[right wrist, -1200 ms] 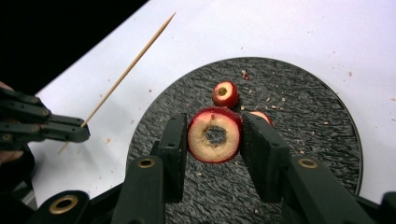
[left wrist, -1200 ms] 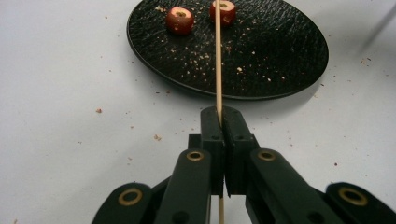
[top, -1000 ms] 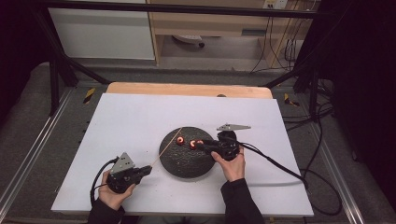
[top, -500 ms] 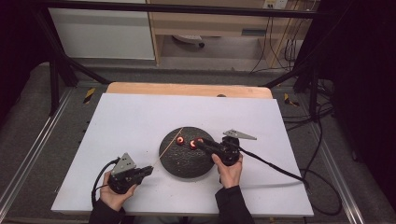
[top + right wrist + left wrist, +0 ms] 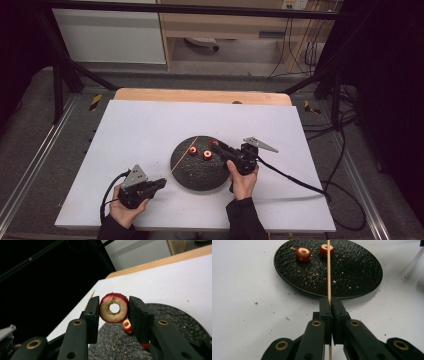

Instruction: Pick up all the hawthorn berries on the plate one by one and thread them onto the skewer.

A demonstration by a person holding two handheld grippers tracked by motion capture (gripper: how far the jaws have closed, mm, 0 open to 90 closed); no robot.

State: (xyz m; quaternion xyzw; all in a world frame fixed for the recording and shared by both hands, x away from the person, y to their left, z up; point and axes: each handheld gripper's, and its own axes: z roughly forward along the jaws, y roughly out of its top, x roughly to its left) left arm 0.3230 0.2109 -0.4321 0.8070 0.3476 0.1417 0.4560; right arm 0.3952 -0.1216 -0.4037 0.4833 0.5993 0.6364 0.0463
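Note:
A round black plate (image 5: 196, 175) lies near the middle of the white table. Two cored red fruits (image 5: 193, 150) (image 5: 207, 154) rest on its far part and appear again in the left gripper view (image 5: 303, 254) (image 5: 326, 250). My left gripper (image 5: 162, 182) (image 5: 331, 303) sits at the plate's near left, shut on a thin wooden skewer (image 5: 328, 270) that slants up over the plate (image 5: 362, 287). My right gripper (image 5: 215, 145) (image 5: 114, 302) hovers over the plate's far right edge. It is shut on a red fruit ring (image 5: 114, 308) with a round hole through its core.
Crumbs are scattered on the plate and on the white tabletop (image 5: 150, 130). A wooden strip (image 5: 200, 96) edges the far side of the table. The right gripper's cable (image 5: 295, 180) trails off to the right. Metal frame legs and rails surround the table.
My right gripper has drifted slightly to the right with the fruit ring still in it. The left gripper and skewer have stayed put.

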